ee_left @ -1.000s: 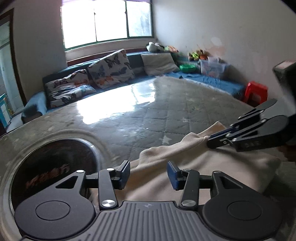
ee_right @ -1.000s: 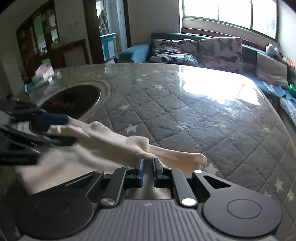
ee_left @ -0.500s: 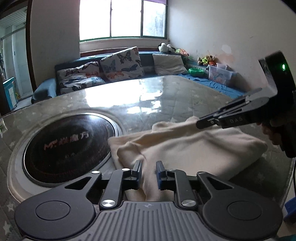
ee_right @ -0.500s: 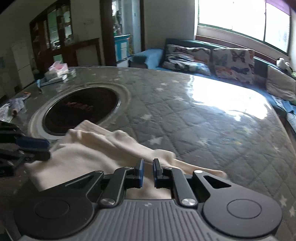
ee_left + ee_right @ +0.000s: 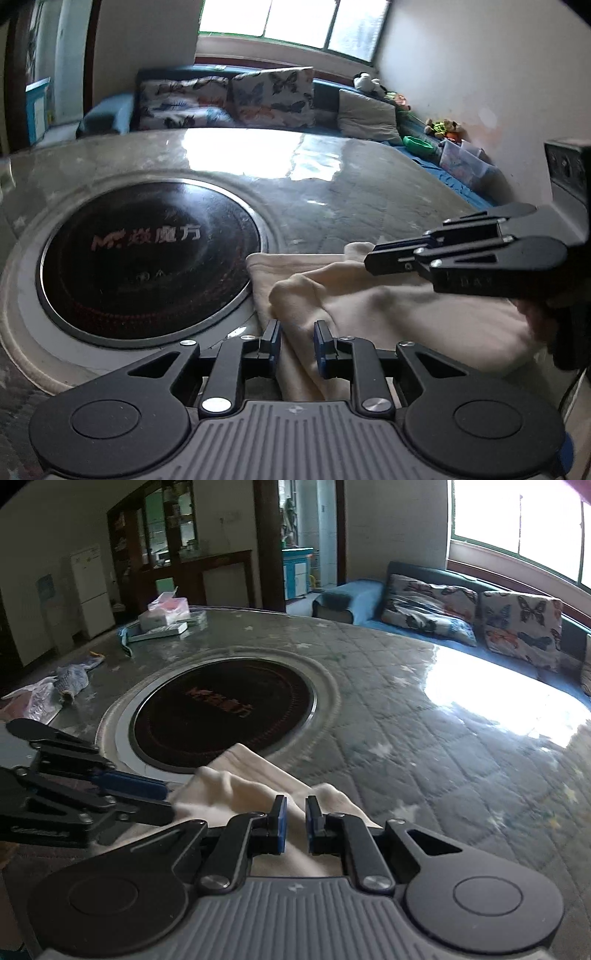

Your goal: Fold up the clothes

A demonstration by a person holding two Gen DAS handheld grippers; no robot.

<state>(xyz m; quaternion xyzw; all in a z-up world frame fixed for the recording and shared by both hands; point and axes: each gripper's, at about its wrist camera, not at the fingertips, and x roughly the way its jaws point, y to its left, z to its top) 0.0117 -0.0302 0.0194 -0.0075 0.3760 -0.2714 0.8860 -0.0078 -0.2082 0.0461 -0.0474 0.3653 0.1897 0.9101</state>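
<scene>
Right now I have the left gripper (image 5: 296,345) pinching a raised fold of the cream garment (image 5: 388,306), its pads slightly apart around it. Beside it, the right gripper (image 5: 294,825) pinches another fold. Ahead of both lies the round black cooktop (image 5: 225,710).

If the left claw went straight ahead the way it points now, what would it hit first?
Most likely the raised fold of the cream cloth right ahead of the left claw. Beyond it lies the shiny quilted table; depth is uncertain.
</scene>
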